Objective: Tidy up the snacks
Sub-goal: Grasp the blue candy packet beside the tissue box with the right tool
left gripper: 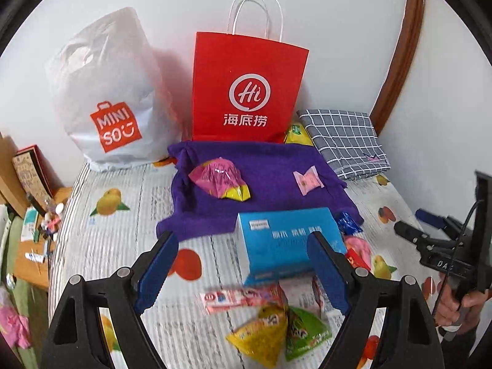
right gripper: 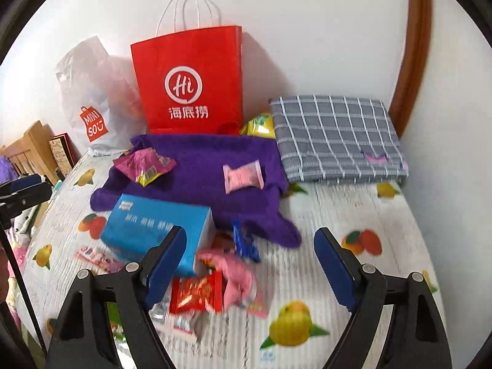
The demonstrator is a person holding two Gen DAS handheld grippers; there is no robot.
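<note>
Fruit-print bed cover carries the snack heap near its front edge, beside the blue box. It lies just left of the released right gripper; the left gripper, also released, hangs over it.

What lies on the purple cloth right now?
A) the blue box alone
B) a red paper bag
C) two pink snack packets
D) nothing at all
C: two pink packets lie on the purple cloth; the blue box sits at its near edge, and the red bag stands behind it.
</note>
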